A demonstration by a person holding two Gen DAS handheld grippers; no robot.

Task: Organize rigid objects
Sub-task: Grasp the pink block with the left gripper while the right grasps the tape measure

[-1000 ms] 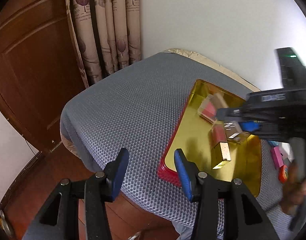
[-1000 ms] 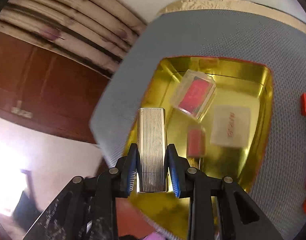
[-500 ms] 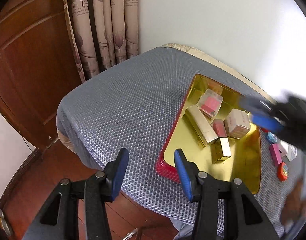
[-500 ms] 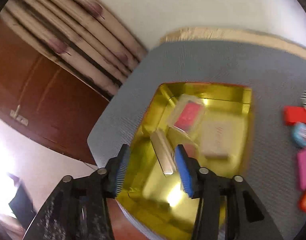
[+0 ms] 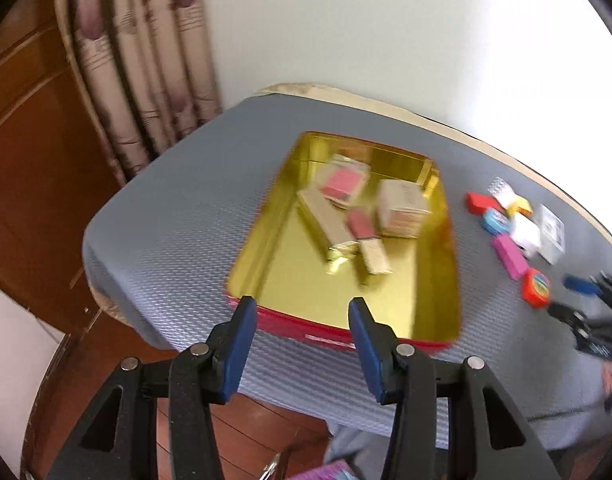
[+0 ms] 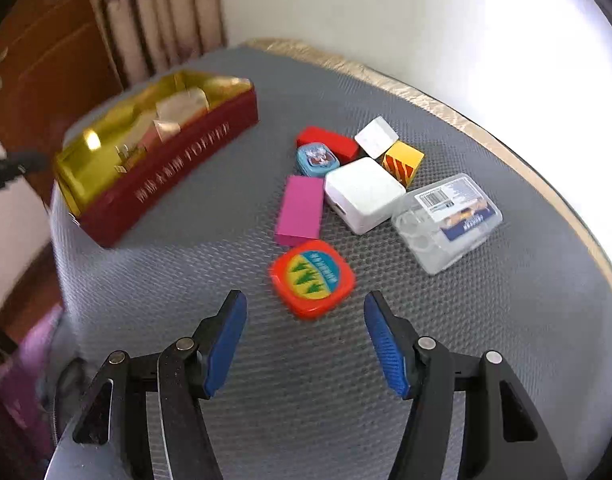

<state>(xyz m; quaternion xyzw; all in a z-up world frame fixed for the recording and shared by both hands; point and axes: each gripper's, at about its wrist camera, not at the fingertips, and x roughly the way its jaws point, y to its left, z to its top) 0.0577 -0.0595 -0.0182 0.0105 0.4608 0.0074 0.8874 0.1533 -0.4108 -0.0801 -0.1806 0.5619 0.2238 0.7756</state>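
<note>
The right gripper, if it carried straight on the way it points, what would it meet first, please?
Probably the orange rounded-square tin, lying just ahead between the open jaws of the right gripper; depth is uncertain.

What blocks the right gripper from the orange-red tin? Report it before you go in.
Nothing visible does. The right gripper is open and empty, and the orange-red tin lies just ahead of its fingertips on bare grey mat. The pink block sits beyond the tin, close to its far edge, not in the path.
</note>
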